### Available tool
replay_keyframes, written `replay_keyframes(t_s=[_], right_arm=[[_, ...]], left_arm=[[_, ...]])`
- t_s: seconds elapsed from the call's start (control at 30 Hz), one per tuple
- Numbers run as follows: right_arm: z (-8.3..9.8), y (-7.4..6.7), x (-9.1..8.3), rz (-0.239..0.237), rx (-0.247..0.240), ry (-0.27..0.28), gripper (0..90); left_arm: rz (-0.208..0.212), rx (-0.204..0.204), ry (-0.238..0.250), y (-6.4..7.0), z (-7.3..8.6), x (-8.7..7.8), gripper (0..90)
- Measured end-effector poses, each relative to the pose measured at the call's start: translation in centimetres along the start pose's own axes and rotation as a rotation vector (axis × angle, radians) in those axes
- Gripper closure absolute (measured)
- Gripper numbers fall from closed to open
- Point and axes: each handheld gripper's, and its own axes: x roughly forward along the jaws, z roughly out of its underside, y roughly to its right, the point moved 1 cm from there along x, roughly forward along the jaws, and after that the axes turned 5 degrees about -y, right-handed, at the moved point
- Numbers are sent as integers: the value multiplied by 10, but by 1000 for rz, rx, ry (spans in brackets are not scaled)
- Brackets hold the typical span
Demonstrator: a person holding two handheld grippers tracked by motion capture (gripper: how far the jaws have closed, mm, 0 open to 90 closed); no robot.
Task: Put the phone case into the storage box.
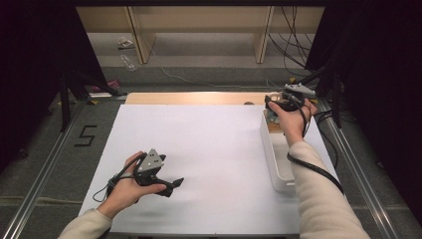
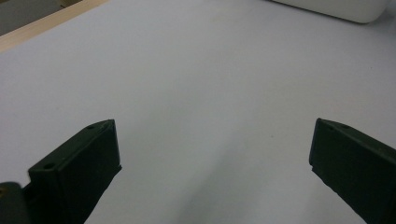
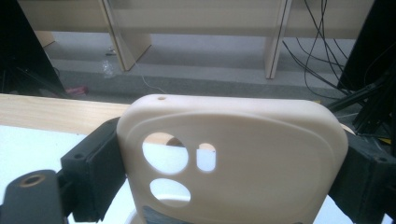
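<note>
A cream phone case (image 3: pixel 233 158) with camera cut-outs stands upright between the black jaws of my right gripper (image 3: pixel 229 177), which is shut on its two sides. In the high view my right gripper (image 1: pixel 272 107) hangs over the far end of a long white bin (image 1: pixel 271 154) at the table's right side. My left gripper (image 1: pixel 175 183) rests low over the white sheet (image 1: pixel 209 144) at the near left and points right. Its jaws stand wide apart in the left gripper view (image 2: pixel 215 154), with only bare sheet between them.
The white sheet covers most of a wooden table, whose far edge (image 1: pixel 194 98) shows beyond it. The bin's corner (image 2: pixel 336 9) appears ahead of my left gripper. Shelf legs (image 1: pixel 142 40) and cables (image 1: pixel 293 45) stand on the floor behind the table.
</note>
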Motion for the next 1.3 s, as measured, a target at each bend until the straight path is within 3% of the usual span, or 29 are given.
replay_keyframes(t_s=[0.37,0.5,0.7,1.3], right_arm=[[0,-1,0,4,-1,-3,105],[1,0,1,-21,-48,-22,67],[0,4,1,-30,-7,2,14],[-11,8,-8,-2,17,58,2]], left_arm=[[1,2,-2,0,0,1,13],[1,2,-3,0,0,0,13],[3,0,-1,0,0,1,13],[4,-1,-3,0,0,1,13]])
